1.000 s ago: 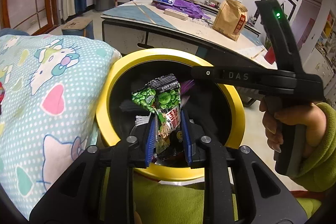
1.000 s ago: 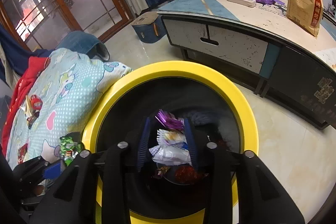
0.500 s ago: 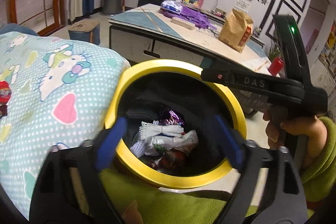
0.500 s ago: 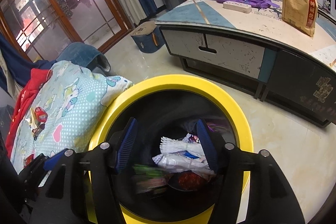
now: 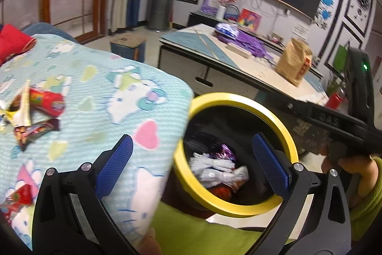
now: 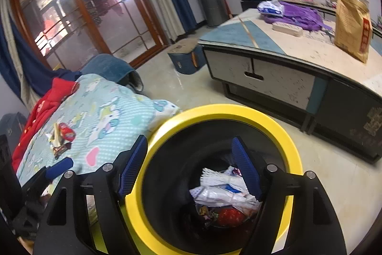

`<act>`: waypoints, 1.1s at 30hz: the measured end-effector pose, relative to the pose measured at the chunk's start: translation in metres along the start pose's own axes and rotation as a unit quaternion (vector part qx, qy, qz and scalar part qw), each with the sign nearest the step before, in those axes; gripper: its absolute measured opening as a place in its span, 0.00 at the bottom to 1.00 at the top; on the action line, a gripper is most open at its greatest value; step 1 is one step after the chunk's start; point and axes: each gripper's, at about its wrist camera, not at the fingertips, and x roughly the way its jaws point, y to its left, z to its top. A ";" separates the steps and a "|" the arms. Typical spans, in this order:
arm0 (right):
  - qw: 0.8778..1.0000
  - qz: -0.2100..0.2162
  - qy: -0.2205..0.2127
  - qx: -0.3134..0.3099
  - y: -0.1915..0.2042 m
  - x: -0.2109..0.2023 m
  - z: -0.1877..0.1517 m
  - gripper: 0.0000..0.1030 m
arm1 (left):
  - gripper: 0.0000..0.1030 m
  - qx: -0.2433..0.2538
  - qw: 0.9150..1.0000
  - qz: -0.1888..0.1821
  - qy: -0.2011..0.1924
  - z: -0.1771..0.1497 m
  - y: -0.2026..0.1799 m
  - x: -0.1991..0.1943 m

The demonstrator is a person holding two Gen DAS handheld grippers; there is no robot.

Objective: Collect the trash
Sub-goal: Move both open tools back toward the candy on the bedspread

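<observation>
left gripper (image 5: 192,159): jaws have just been opening, now standing spread wide w/ nothing between the pads. it's hanging over the edge where the cartoon blanket (image 5: 100,97) is meeting the yellow-rimmed bin (image 5: 290,147). right gripper (image 6: 191,167): jaws have also just been opening, spread, nothing pinched, sitting above the bin mouth. trash in bin (image 6: 224,192) is lying below both pairs of pads, not touching them: white wrappers, a purple foil bit, sthg red underneath. more wrappers (image 5: 35,111) are lying on the blanket, well left of the left jaws; red one + dark bar wrapper, print too blurred to read. brown paper bag (image 6: 353,28) on the low table (image 6: 262,56) is showing a red label, chars not legible. bin bottom is dark, hard to make out. a hand (image 5: 358,173) in a green sleeve is gripping the right tool's handle, partly cut off.
</observation>
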 end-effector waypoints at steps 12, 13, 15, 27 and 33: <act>0.999 0.022 -0.022 -0.039 0.037 -0.009 -0.002 0.71 | 0.89 -0.054 0.996 0.050 -0.046 0.008 0.043 -0.038; 0.999 0.023 -0.023 -0.042 0.039 -0.009 -0.002 0.71 | 0.89 -0.057 0.996 0.054 -0.050 0.009 0.046 -0.041; 0.998 0.026 -0.025 -0.047 0.045 -0.010 -0.002 0.71 | 0.89 -0.064 0.994 0.061 -0.057 0.010 0.051 -0.046; 0.994 0.041 -0.032 -0.093 0.082 -0.015 -0.004 0.75 | 0.89 -0.104 0.987 0.088 -0.085 0.012 0.082 -0.073; 0.991 0.053 -0.029 -0.115 0.103 -0.014 -0.004 0.76 | 0.89 -0.129 0.982 0.103 -0.094 0.013 0.101 -0.083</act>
